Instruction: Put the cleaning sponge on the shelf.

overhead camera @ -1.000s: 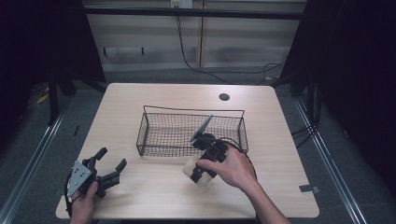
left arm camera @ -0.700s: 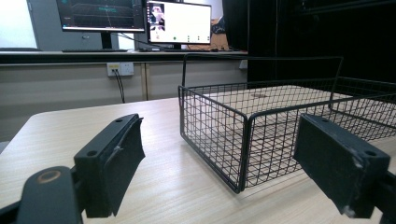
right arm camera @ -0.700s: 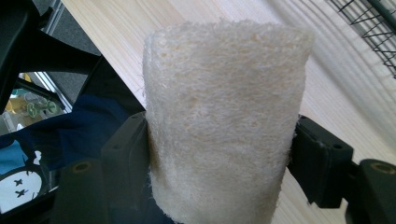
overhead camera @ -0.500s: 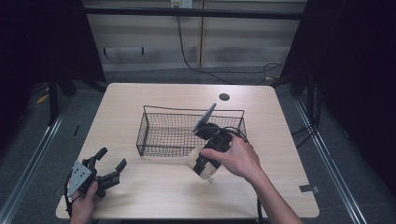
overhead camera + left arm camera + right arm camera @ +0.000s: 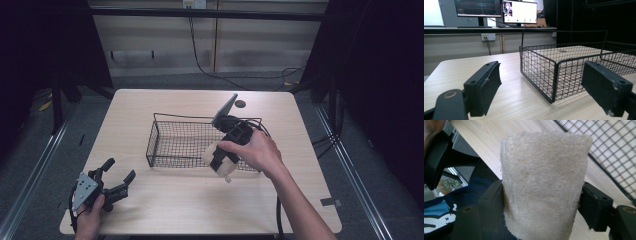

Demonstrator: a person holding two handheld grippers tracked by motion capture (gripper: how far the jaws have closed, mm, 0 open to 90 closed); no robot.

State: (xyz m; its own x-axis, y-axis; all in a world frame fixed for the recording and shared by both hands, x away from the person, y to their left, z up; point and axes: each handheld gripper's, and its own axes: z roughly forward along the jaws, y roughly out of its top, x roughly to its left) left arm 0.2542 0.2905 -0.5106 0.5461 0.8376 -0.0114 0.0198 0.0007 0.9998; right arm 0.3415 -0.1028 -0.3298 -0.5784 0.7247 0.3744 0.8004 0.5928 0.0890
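Observation:
A cream, fibrous loofah sponge (image 5: 544, 182) stands gripped between the two black jaws of my right gripper (image 5: 544, 203), which is shut on it. In the high view the loofah sponge (image 5: 210, 154) hangs just above the near right wall of the black wire basket (image 5: 165, 150), held by the right gripper (image 5: 221, 162) in a hand. My left gripper (image 5: 120, 169) rests at the table's front left, jaws wide apart and empty. Along the left gripper (image 5: 546, 85) I see the basket (image 5: 541, 72) close ahead, nothing inside it.
A small dark round disc (image 5: 240, 104) lies on the table behind the basket. The right gripper's black cable (image 5: 252, 122) loops over the basket's right end. The light wooden table (image 5: 175, 200) has open surface in front of the basket.
The right gripper has lifted the loofah sponge and carried it away from the person, up to the basket's near right wall. The left gripper has stayed put.

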